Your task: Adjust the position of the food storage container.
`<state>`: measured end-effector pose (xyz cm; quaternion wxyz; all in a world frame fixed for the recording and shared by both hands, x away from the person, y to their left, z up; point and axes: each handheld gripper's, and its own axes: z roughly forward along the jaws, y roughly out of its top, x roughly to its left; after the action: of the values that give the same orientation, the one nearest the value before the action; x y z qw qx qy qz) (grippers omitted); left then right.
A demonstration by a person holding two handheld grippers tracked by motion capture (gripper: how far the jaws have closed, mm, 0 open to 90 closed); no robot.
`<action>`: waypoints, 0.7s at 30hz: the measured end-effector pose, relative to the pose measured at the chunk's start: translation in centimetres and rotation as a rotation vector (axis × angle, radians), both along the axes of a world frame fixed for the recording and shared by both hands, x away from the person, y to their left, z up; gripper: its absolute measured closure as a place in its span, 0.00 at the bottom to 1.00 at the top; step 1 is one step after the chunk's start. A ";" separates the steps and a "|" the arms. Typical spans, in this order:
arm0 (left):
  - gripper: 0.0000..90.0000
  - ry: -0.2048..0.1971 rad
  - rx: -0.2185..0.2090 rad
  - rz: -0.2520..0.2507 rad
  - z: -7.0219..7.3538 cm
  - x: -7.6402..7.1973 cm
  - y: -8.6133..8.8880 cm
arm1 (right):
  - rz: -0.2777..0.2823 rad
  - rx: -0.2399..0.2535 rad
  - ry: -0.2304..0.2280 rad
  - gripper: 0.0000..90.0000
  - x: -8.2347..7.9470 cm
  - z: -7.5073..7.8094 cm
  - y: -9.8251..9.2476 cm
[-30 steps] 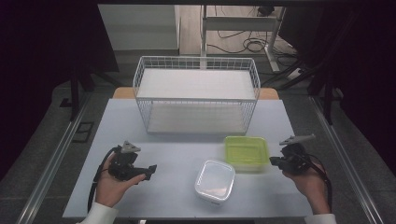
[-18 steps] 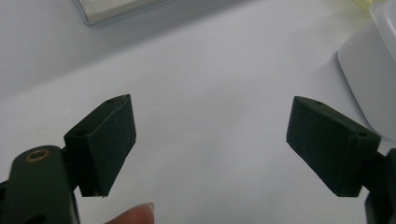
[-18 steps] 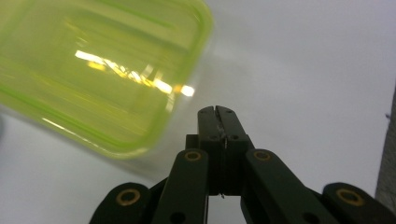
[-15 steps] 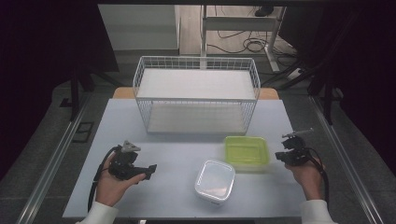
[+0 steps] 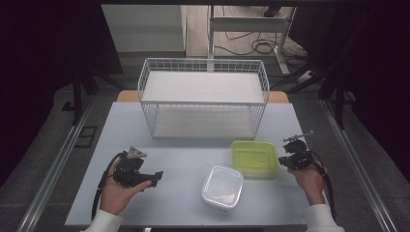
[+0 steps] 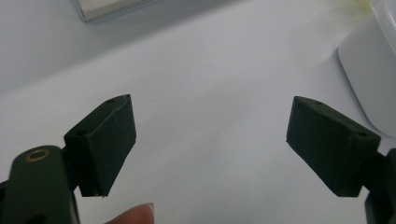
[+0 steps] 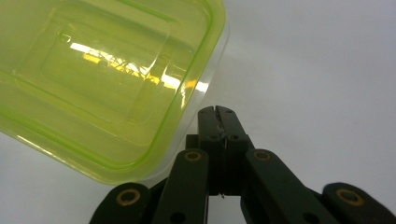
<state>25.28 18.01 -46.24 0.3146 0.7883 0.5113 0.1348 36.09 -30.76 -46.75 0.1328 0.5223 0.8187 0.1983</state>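
Your left gripper (image 5: 155, 178) rests near the tabletop's (image 5: 193, 159) front-left corner, its jaws spread wide with nothing between them. You have two tubs: one white tub (image 5: 222, 186) at the front edge, around the middle, and one green tub (image 5: 254, 158) just behind and to its right. One wire basket (image 5: 203, 99) stands at the back edge. Your right gripper (image 5: 281, 163), jaws pressed together and empty, sits just beside the green tub's right side.

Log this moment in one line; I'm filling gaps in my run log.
right gripper: shut, beside green container | left gripper: open, holds nothing | white container: untouched
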 end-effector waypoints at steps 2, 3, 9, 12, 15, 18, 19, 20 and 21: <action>0.17 0.005 0.002 -0.004 -0.2 0.0 0.0 | -0.002 -0.003 0.005 0.99 0.0 -0.1 0.5; 0.17 0.006 0.001 -0.003 -0.2 0.0 0.0 | 0.000 -0.002 0.004 0.99 0.1 -0.1 0.6; 0.17 0.006 0.002 0.000 -0.2 0.2 0.2 | 0.016 0.008 0.002 0.99 0.2 -0.2 1.3; 0.18 0.010 0.007 0.000 -0.3 0.4 0.2 | 0.036 0.009 0.009 0.99 0.4 -0.4 2.1; 0.18 0.012 0.009 0.002 -0.4 0.4 0.2 | 0.057 0.009 0.010 0.99 0.5 -0.5 3.0; 0.18 0.011 0.008 0.003 -0.4 0.4 0.2 | 0.074 0.011 0.011 0.99 0.6 -0.5 3.9; 0.18 0.011 0.009 0.003 -0.4 0.4 0.2 | 0.080 0.010 0.010 0.99 0.6 -0.6 4.1; 0.18 0.012 0.008 0.003 -0.4 0.4 0.2 | 0.084 0.012 0.009 0.99 0.7 -0.6 4.4; 0.18 0.012 0.008 0.004 -0.4 0.3 0.3 | 0.089 0.015 0.010 0.99 0.7 -0.6 4.7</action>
<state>25.62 18.28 -46.61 0.3081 0.7894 0.5141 0.1330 36.75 -26.10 -47.38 0.1156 0.4874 0.8402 0.2075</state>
